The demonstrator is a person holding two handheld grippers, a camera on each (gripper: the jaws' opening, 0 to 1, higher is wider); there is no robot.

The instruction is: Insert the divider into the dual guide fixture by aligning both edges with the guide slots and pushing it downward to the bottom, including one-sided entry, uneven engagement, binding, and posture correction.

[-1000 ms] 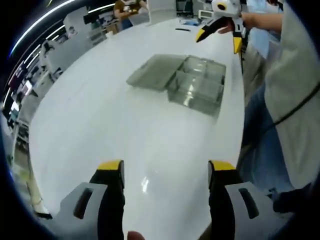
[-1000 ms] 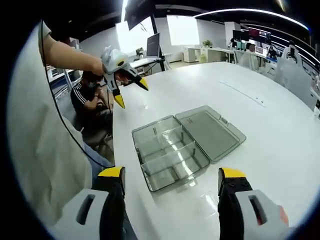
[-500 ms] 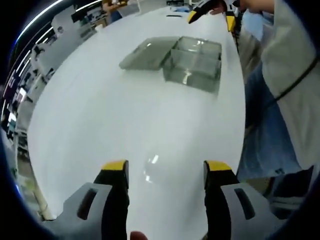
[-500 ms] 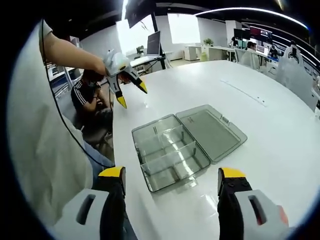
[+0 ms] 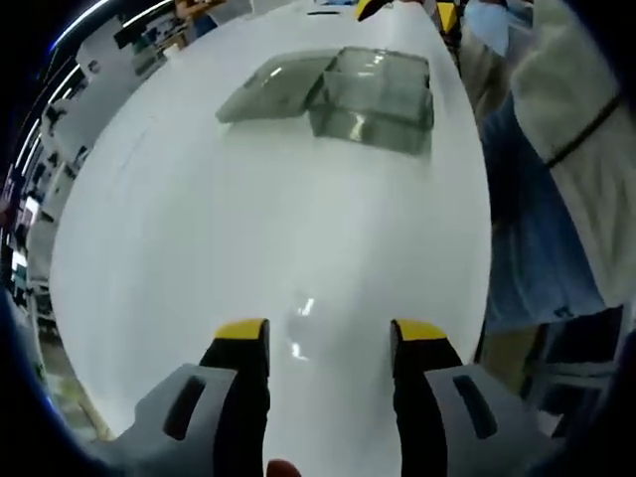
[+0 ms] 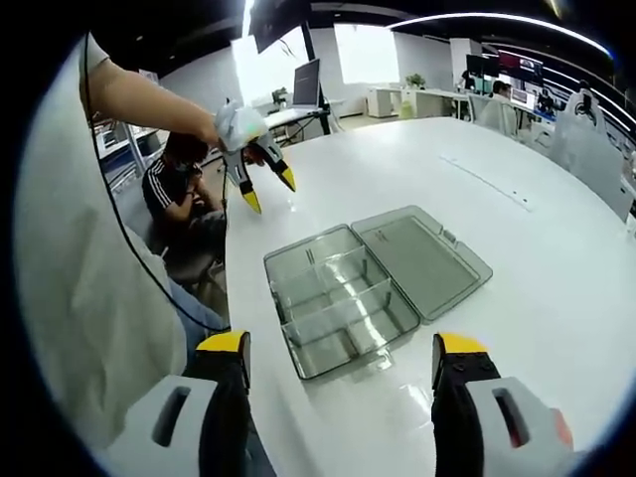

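A clear plastic compartment box (image 6: 343, 303), its hinged lid (image 6: 422, 260) laid flat open beside it, rests on the white bench (image 6: 517, 238); dividers stand upright inside it. The right tool (image 6: 338, 350) hovers near the box with jaws wide and empty. The left tool (image 5: 328, 333), also wide and empty, hangs over bare bench well apart from the box (image 5: 376, 94).

No writing, label, brand, number or sign can be read anywhere in either view, and nothing legible stands on the clear grey plastic compartment box (image 6: 343, 298) or the glossy white table (image 6: 517, 229) around it.
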